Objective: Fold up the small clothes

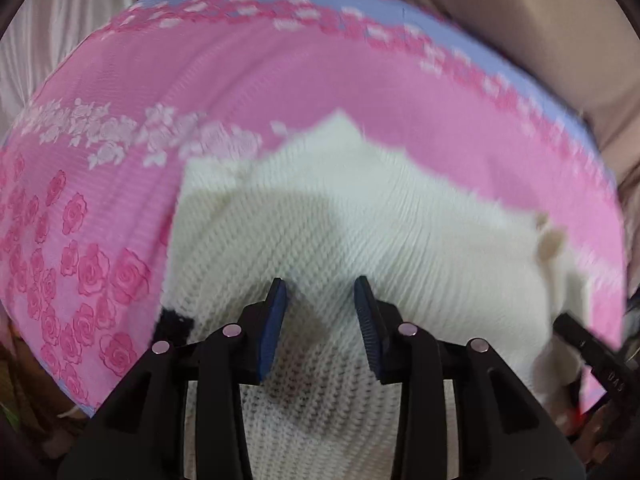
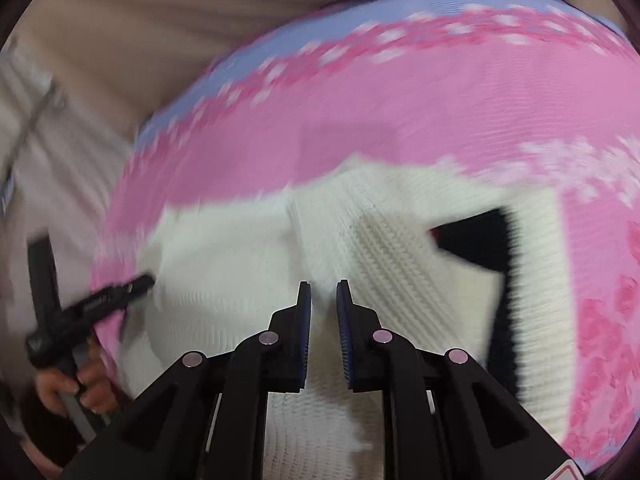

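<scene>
A white knitted garment [image 1: 360, 220] lies partly folded on a pink rose-patterned cloth [image 1: 280, 80]. It has black trim [image 1: 172, 324], seen in the right wrist view as a dark opening [image 2: 472, 240]. My left gripper [image 1: 320, 280] hovers over the knit, pointing down, its blue pads apart with nothing between them. My right gripper [image 2: 323, 283] stands over the same garment [image 2: 248, 248] with a narrow gap between its pads and no fabric pinched. A black finger [image 2: 136, 285] of the left gripper reaches the garment's left edge, with a hand [image 2: 92, 388] on its handle.
The pink cloth [image 2: 400, 120] has a pale blue border [image 2: 280, 36] and covers a rounded surface. Beige fabric [image 2: 160, 20] lies beyond it. A small beige patch [image 1: 548, 236] sits on the garment's right side. Both views are blurred.
</scene>
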Tool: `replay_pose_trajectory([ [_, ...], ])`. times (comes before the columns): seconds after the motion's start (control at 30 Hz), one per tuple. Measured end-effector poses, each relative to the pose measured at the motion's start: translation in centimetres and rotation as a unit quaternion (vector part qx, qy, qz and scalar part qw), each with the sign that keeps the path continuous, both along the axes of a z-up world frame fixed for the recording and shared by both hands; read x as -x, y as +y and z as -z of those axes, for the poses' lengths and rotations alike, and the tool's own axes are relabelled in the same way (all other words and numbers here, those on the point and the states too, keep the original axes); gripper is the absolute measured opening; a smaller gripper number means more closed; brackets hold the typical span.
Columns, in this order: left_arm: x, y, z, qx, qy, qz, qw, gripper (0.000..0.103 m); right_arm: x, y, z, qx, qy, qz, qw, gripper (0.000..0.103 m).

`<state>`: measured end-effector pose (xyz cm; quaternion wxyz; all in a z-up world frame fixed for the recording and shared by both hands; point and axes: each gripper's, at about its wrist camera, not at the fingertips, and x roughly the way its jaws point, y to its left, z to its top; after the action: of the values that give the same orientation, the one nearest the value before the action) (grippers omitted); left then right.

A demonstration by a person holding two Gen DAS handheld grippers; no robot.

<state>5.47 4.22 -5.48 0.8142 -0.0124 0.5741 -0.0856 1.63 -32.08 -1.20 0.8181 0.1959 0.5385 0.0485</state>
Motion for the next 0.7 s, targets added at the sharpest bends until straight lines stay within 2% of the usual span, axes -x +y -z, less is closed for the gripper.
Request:
replay_pose_trajectory([
  [0.03, 0.4, -0.2, 0.1, -0.007, -0.019, 0.001, 0.9998, 0.037, -0.2, 1.0, 0.8, 0.034, 0.005, -0.013, 0.999, 0.011],
  [0.07, 0.3, -0.1, 0.1, -0.006, -0.018, 0.002, 0.9998, 0.037, -0.3, 1.3, 1.0, 0.058, -0.005, -0.014, 0.998, 0.007],
  [0.1, 0.1, 0.1, -0.1, 0.001, -0.011, -0.001, 0.9999, 0.038, -0.3, 0.9, 0.9, 0.06, -0.009, -0.01, 0.998, 0.004],
  [0.17, -0.4, 0.9, 0.0, 0.02, 0.001, -0.011, 0.9997, 0.04, -0.3, -1.0, 0.0, 0.049, -0.009, 0.017, 0.999, 0.008],
  [0.2, -0.5, 1.3, 0.1, 0.028, 0.004, -0.015, 0.9995, 0.04, -0.2, -2.1, -0.9, 0.065, -0.016, 0.033, 0.997, 0.019],
  [0.23, -0.5, 1.4, 0.1, 0.032, 0.004, -0.017, 0.9993, 0.04, 0.1, -3.0, -1.6, 0.088, -0.021, 0.046, 0.995, 0.035],
  [0.3, -0.3, 1.2, 0.2, 0.023, -0.001, -0.015, 0.9996, 0.041, 0.2, -4.5, -2.3, 0.108, -0.021, 0.055, 0.992, 0.051],
  [0.47, -0.3, 1.0, 0.1, 0.017, 0.0, -0.02, 0.9996, 0.041, 0.6, -4.9, -1.5, 0.047, -0.006, 0.038, 0.998, 0.051],
  [0.5, -0.4, 1.1, 0.1, 0.019, 0.002, -0.021, 0.9996, 0.041, 0.9, -4.2, -1.8, 0.044, -0.011, 0.033, 0.998, 0.055],
  [0.53, -0.5, 1.1, 0.2, 0.02, 0.002, -0.022, 0.9996, 0.041, 1.2, -3.5, -2.1, 0.045, -0.018, 0.027, 0.998, 0.065],
  [0.6, -0.5, 0.9, 0.2, 0.017, 0.002, -0.022, 0.9996, 0.042, 1.9, -1.7, -2.0, 0.067, -0.028, 0.005, 0.997, 0.07],
  [0.67, -0.4, 0.7, 0.2, 0.011, 0.002, -0.02, 0.9997, 0.042, 1.9, 0.1, -0.6, 0.135, -0.014, -0.03, 0.99, 0.063],
  [0.7, -0.5, 0.7, 0.2, 0.011, 0.003, -0.02, 0.9997, 0.042, 1.8, 0.2, -0.2, 0.171, -0.011, -0.038, 0.984, 0.04],
])
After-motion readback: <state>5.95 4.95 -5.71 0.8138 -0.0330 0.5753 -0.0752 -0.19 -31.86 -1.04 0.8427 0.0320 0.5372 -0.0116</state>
